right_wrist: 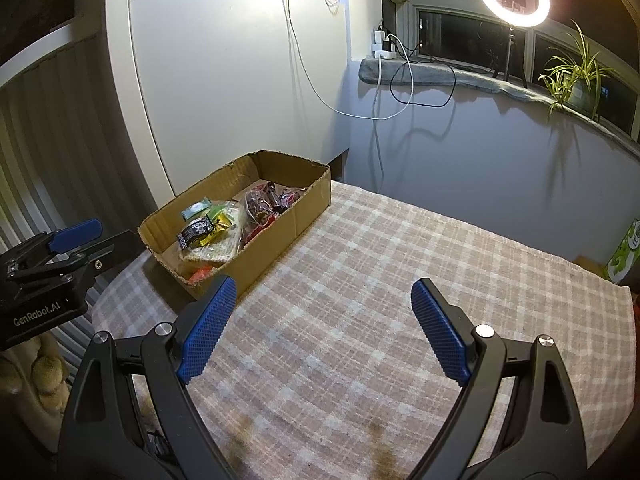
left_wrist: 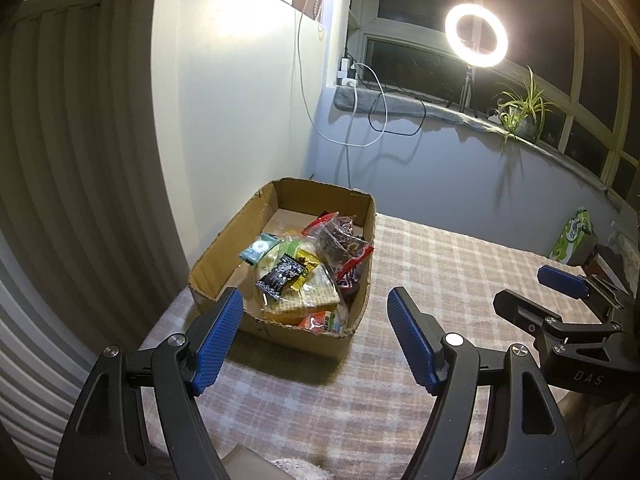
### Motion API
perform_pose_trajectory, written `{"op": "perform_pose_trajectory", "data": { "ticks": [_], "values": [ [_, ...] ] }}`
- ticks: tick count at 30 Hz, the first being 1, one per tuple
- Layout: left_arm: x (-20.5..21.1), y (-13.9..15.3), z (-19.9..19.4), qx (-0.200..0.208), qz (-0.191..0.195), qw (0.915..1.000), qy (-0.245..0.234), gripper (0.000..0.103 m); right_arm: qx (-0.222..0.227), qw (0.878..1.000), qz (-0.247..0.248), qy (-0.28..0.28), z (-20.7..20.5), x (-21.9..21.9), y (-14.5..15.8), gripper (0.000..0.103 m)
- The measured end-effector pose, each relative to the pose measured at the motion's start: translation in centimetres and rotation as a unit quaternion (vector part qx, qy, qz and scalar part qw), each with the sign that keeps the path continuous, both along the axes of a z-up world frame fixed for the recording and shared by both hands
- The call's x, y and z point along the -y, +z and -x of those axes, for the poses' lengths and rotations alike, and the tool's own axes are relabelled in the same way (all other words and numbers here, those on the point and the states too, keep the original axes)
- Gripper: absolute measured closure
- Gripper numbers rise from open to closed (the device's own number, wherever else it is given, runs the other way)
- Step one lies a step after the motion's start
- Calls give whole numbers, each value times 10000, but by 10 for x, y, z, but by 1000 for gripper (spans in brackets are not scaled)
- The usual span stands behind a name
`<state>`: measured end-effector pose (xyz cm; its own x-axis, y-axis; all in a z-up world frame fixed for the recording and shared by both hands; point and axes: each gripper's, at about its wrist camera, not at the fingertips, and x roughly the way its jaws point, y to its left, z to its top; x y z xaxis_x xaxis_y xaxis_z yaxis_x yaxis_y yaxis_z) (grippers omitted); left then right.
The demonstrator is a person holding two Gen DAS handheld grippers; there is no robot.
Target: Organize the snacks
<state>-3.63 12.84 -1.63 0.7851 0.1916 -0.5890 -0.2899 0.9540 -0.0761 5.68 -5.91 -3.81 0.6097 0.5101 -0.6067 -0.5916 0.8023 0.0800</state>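
Both tongs gape empty: left gripper (left_wrist: 314,300) hangs just short of the cardboard box (left_wrist: 362,304), right gripper (right_wrist: 322,292) over bare checked tablecloth (right_wrist: 360,240). Snack packets (left_wrist: 304,272) sit heaped inside the box, probably gathered for sorting.

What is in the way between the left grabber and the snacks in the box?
Only the cardboard box's near wall. The left gripper, jaws open, faces the snacks; above the rim nothing blocks it.
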Motion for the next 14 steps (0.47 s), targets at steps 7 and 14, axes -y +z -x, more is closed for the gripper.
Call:
{"op": "perform_pose_trajectory", "data": {
  "ticks": [7,14],
  "values": [
    [1,-2,-1,-34,-6,10000,-17,28,-28,10000,6,-53,-1,5,-3,12],
    [4,-1,-2,-49,-14,10000,-56,28,-50,9999,-21,-103,-3,10,-4,11]
  ]
}}
